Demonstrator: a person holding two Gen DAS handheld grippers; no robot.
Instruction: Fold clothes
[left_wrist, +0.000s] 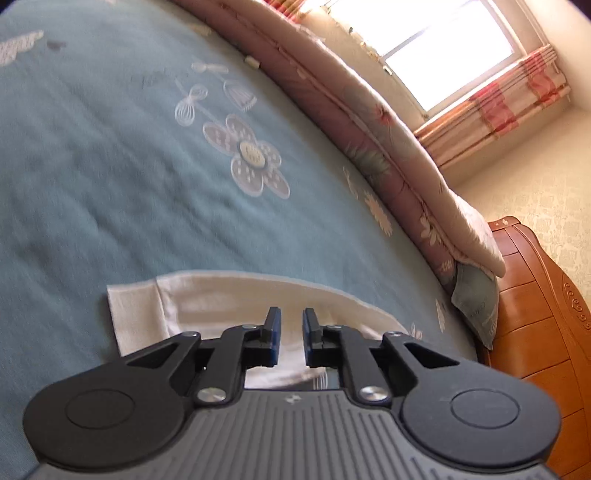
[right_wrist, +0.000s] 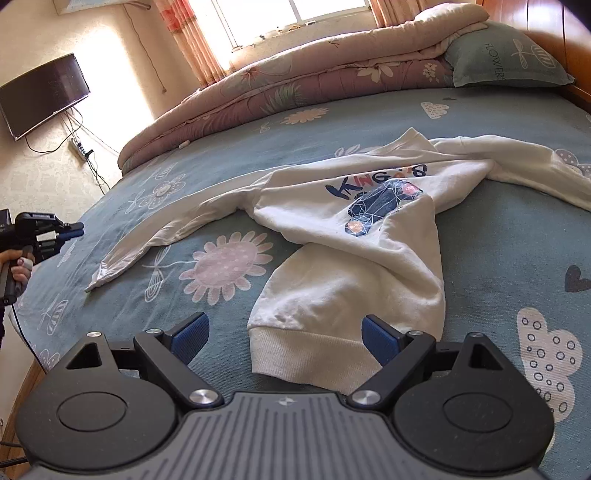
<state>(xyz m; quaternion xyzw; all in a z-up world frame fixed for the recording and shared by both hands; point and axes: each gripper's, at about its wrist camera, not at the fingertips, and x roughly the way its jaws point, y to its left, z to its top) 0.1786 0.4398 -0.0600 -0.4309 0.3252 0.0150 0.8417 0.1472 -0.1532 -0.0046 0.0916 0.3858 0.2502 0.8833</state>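
Sweatshirt (right_wrist: 354, 236): white, spread crumpled on your blue bedsheet (right_wrist: 498, 236)
Left gripper (left_wrist: 291, 334): jaws slightly apart over the sleeve cuff (left_wrist: 155, 310), gripping nothing
Right gripper (right_wrist: 284, 338): jaws wide, straddling the hem, empty

Bed (right_wrist: 498, 229) w/ blue sheet, white sweatshirt (right_wrist: 354, 236), quilt (right_wrist: 295, 85), pillow (right_wrist: 506, 62)

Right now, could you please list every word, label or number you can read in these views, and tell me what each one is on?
"KING" on the white sweatshirt, chest print; the letters after it are creased and unreadable.
"FLOWERS" on the blue-green pillow, running down its face.
White lettering on the blue bedsheet, at the far left edge of the left wrist view: too blurred to read.
No numbers or brand marks are legible anywhere.
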